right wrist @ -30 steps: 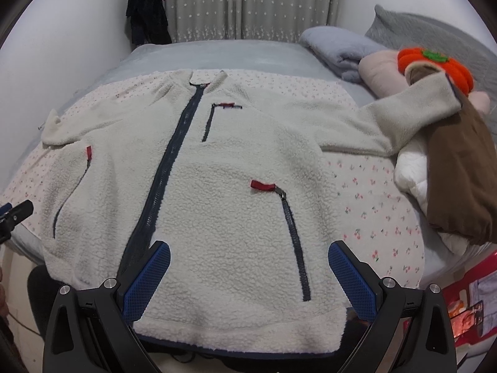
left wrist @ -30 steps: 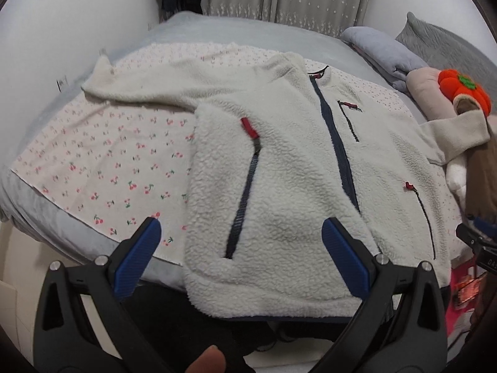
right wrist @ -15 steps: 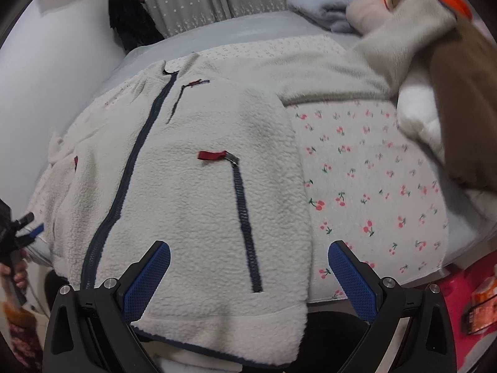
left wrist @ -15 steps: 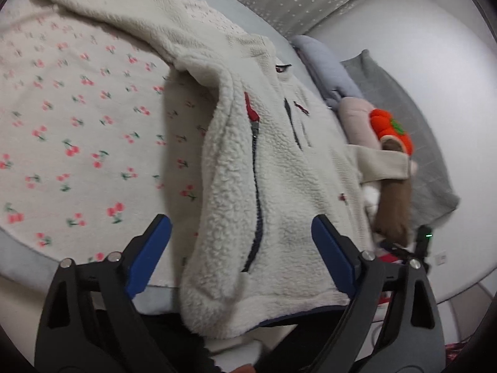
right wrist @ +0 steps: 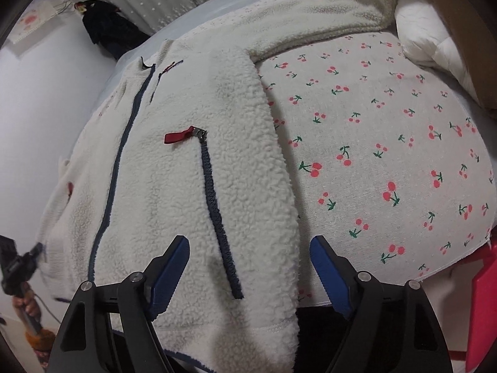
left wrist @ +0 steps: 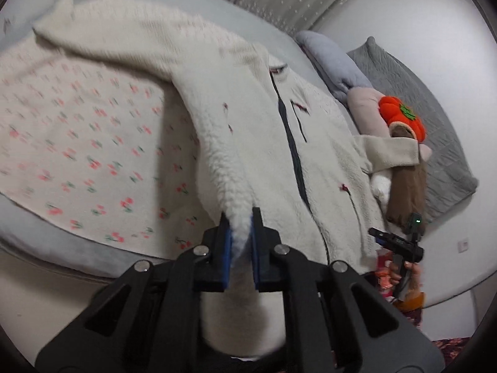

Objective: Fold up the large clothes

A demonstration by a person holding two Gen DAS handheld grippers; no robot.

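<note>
A cream fleece jacket (left wrist: pixel 267 130) with a dark front zip lies face up on a cherry-print sheet (left wrist: pixel 77 143), sleeves spread. My left gripper (left wrist: pixel 240 239) is shut on the jacket's bottom left corner at the hem, and the fleece bunches up between the blue pads. In the right wrist view the jacket (right wrist: pixel 174 186) fills the left half. My right gripper (right wrist: pixel 248 273) is open, its jaws straddling the jacket's bottom right hem next to the pocket zip (right wrist: pixel 217 217).
The bed edge runs along the near side. Pillows (left wrist: pixel 335 62), a grey quilt (left wrist: pixel 435 130), an orange plush (left wrist: pixel 400 118) and a brown garment (left wrist: pixel 403 192) lie at the right. A red object (right wrist: pixel 481 304) stands beside the bed. A dark garment (right wrist: pixel 111 34) hangs by the curtain.
My left gripper moved in to the jacket's bottom left corner and shut on it. My right gripper came closer to the bottom right hem and stays open.
</note>
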